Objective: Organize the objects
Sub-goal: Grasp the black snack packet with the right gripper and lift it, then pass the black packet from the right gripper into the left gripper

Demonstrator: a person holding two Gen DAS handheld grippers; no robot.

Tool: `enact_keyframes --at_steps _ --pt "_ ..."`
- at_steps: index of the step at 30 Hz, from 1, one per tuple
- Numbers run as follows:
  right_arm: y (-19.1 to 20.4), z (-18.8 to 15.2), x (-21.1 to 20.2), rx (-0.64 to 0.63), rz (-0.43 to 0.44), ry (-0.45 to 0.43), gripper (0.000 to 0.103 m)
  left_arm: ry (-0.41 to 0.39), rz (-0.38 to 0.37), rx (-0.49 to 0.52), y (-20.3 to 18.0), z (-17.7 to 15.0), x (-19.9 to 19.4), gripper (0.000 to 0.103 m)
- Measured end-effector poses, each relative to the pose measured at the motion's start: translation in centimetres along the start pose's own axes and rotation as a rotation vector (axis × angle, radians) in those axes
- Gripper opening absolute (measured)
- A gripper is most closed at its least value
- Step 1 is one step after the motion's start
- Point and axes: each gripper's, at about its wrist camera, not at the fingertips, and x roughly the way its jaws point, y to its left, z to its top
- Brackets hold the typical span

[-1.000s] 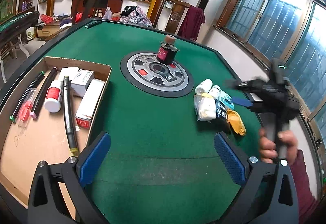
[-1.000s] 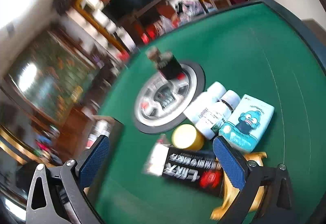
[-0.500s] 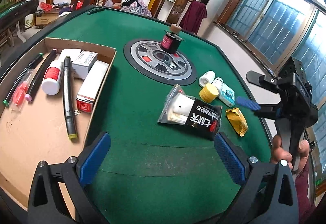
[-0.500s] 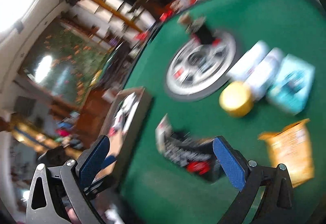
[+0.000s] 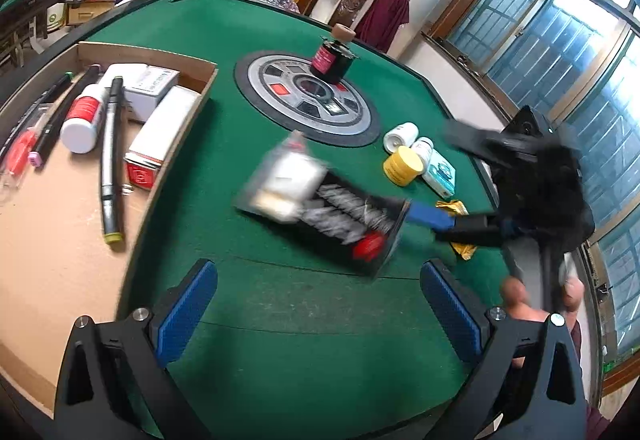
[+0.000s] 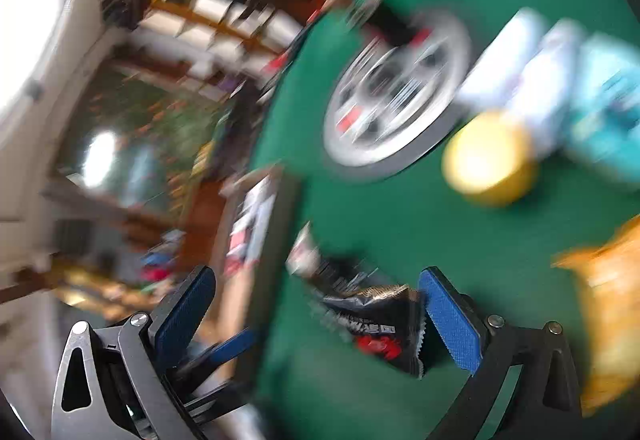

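Right gripper [image 6: 316,314] reaches in from the right, fingers spread wide, one blue pad [image 5: 430,217] touching the edge of the black snack packet [image 5: 326,208] on the green table [image 5: 280,340]; not clamped. Packet sits mid-table between cardboard tray [image 5: 208,88] and yellow jar [image 5: 403,165]; its white and red print is blurred, unreadable. Left gripper [image 5: 318,310] is low at the near edge, wide apart, empty. White bottles [image 5: 400,136], teal box [image 5: 440,176] near the jar. Right wrist view heavily blurred.
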Motion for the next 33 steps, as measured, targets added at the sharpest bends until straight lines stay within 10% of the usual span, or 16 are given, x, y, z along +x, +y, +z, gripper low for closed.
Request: enact_keyframes --at_steps 4,11,25,29,33 --pt "1.6 -1.3 0.8 -0.062 0.183 0.095 0.103 0.011 0.016 -0.036 1.0 0.2 0.3 0.101" --pt "0.8 -1.4 -3.3 -0.132 -0.085 -0.108 0.103 0.026 0.106 -0.057 0.8 1.0 2.5 0.101" --pt "-1.8 -1.6 -11.9 -0.070 -0.199 -0.316 0.103 0.082 0.218 0.056 -2.9 4.0 9.9 0.100" --pt "-2.5 -1.7 -13.0 -0.047 -0.244 -0.341 0.103 0.044 0.216 0.097 -3.4 4.8 10.5 0.043" --pt "-2.6 -2.0 -13.8 -0.059 -0.354 -0.365 0.103 0.033 0.160 0.105 -3.1 4.8 9.6 0.043"
